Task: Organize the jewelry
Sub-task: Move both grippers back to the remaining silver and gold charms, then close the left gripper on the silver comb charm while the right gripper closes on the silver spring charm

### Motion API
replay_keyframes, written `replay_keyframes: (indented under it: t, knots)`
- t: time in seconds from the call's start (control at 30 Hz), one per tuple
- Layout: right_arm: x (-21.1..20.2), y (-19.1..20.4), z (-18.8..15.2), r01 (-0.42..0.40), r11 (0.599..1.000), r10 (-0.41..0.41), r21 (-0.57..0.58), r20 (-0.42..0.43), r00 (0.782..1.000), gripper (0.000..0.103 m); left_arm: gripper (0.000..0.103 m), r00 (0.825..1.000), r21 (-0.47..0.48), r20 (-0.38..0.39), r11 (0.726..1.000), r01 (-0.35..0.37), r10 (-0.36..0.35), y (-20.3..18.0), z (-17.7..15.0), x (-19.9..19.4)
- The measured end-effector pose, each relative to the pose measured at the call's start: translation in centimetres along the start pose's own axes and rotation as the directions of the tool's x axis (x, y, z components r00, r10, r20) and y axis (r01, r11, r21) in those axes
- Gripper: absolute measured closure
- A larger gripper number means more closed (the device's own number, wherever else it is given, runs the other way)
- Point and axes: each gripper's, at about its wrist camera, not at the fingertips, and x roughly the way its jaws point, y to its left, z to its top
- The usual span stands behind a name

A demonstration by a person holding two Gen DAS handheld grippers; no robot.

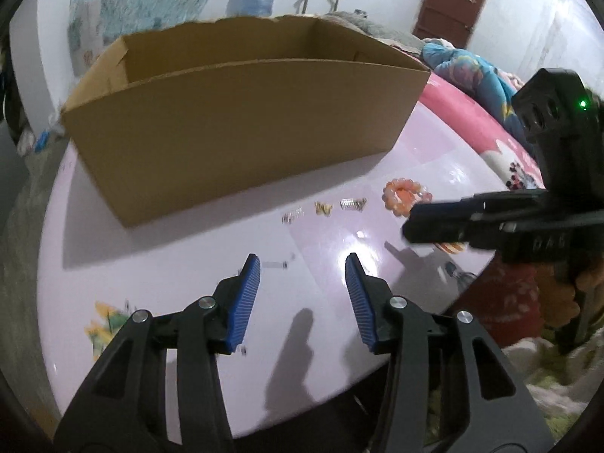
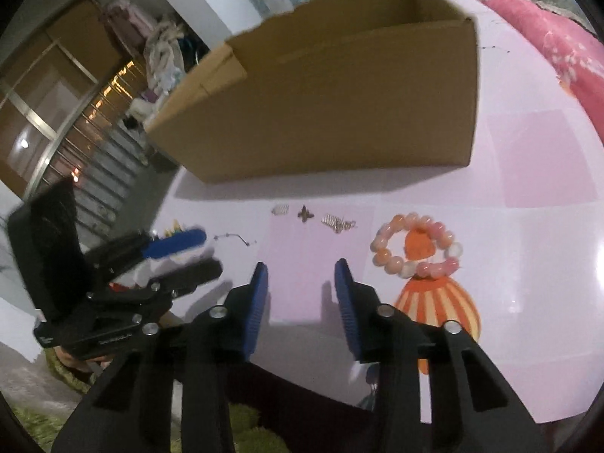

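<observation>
Blue-padded grippers: left gripper [image 1: 303, 264] and right gripper [image 2: 301, 270] both parted, grasping nothing.
Table [image 2: 547, 226]: bead bracelet [image 2: 415, 245] and small trinkets [image 2: 336, 222] loose, near the box.
Cardboard box [image 2: 339, 113]: behind them, open-topped.
Advice: pinch low on one piece, lift clear, then release inside.

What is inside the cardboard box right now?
Only bare inner walls of the cardboard box show, with no jewelry visible. Its floor is hidden behind the near wall.
</observation>
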Motion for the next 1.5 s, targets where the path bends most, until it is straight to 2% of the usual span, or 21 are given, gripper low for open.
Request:
replay_keyframes:
  t: [0.1, 0.4, 0.7, 1.03, 1.3, 1.5]
  knots:
    - [0.8, -0.3, 0.0, 0.005, 1.0, -0.005, 0.012, -0.011, 1.0, 0.073, 0.067, 1.0, 0.035, 0.007, 0.999, -0.009, 0.009, -0.1, 0.6, 1.2]
    - [1.2, -0.9, -0.2, 0.029, 0.999, -0.029, 0.023, 0.006, 1.0, 0.074, 0.073, 0.999, 0.081, -0.044, 0.997, -0.007, 0.011, 0.1, 2.3, 4.8]
    - [1.6, -1.6, 0.0, 0.006, 0.999, -0.006, 0.042, 0.014, 1.0, 0.074, 0.08, 0.997, 0.191, -0.061, 0.981, -0.031, 0.043, -0.9, 2.9, 5.7]
    - [0.6, -3.2, -0.9, -0.008, 0.998, 0.006, 0.065, 0.029, 1.0, 0.074, 0.096, 0.995, 0.304, -0.099, 0.953, 0.015, 0.015, -1.9, 3.1, 5.8]
    - [-0.2, -3.4, -1.0, -0.004, 0.998, 0.002, 0.067, 0.038, 0.999, 0.074, 0.099, 0.995, 0.298, -0.094, 0.954, 0.018, 0.01, -1.9, 3.0, 5.6]
    - [-1.0, -2.5, -1.1, 0.006, 1.0, -0.007, 0.014, 0.061, 0.998, 0.074, 0.099, 0.995, 0.256, -0.091, 0.967, -0.005, 0.029, -1.3, 2.0, 4.8]
